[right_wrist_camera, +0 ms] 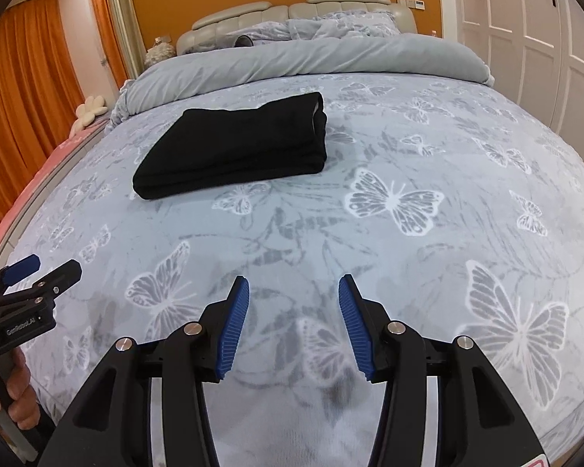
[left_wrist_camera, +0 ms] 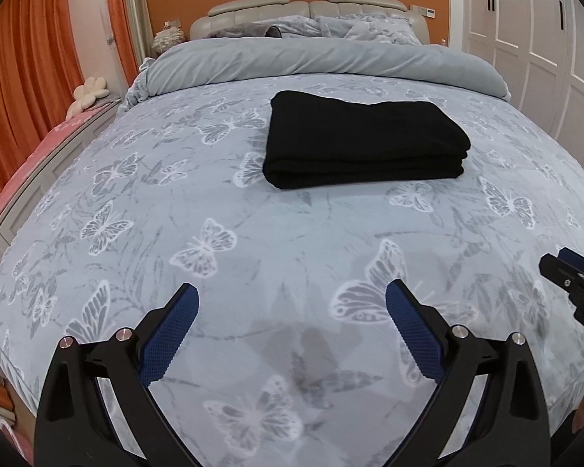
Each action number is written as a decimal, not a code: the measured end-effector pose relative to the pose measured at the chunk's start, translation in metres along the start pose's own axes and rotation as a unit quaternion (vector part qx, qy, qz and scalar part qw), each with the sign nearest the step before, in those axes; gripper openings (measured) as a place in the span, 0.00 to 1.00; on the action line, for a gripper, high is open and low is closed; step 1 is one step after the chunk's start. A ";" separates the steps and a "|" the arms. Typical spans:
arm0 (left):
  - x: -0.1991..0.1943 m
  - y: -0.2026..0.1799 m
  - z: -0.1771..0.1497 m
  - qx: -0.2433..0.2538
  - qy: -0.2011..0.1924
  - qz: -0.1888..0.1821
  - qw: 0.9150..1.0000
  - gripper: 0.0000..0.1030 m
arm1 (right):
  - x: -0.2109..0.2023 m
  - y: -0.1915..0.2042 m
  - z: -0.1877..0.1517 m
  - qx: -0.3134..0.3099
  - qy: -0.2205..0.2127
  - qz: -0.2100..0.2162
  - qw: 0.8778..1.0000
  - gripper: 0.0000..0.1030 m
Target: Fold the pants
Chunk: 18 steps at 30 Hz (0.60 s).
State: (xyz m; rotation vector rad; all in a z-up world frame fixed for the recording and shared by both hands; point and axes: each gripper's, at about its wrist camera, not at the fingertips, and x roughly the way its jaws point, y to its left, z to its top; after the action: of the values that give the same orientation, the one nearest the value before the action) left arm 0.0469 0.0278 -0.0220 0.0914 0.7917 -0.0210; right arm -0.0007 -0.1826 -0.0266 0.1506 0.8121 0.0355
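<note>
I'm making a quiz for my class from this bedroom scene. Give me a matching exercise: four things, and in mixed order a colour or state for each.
Things:
1. pants
2. curtains
3. wardrobe doors
4. left tool

States:
A. white, shut
B. open, nothing between its fingers
C. black, folded on the bed
D. orange, hanging

Pairs: 1-C, 2-D, 3-A, 4-B

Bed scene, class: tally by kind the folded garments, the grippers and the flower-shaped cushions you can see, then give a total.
Folded black pants: 1
Grippers: 2, left gripper and right gripper
Flower-shaped cushion: 1
Total: 4
</note>
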 end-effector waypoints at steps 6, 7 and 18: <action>-0.003 -0.004 -0.005 -0.004 -0.002 -0.010 1.000 0.93 | -0.004 -0.001 0.003 0.006 -0.008 0.001 1.000 0.54; -0.002 -0.004 -0.005 -0.004 -0.001 -0.010 1.000 0.93 | -0.004 -0.001 0.004 0.005 -0.009 0.001 1.000 0.54; 0.002 0.000 -0.005 -0.014 -0.001 -0.004 1.000 0.93 | -0.004 0.004 0.006 -0.004 -0.009 0.003 1.000 0.54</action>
State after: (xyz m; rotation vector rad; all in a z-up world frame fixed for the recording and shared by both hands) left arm 0.0449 0.0282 -0.0270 0.0625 0.7900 -0.0170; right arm 0.0007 -0.1794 -0.0189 0.1458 0.7934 0.0436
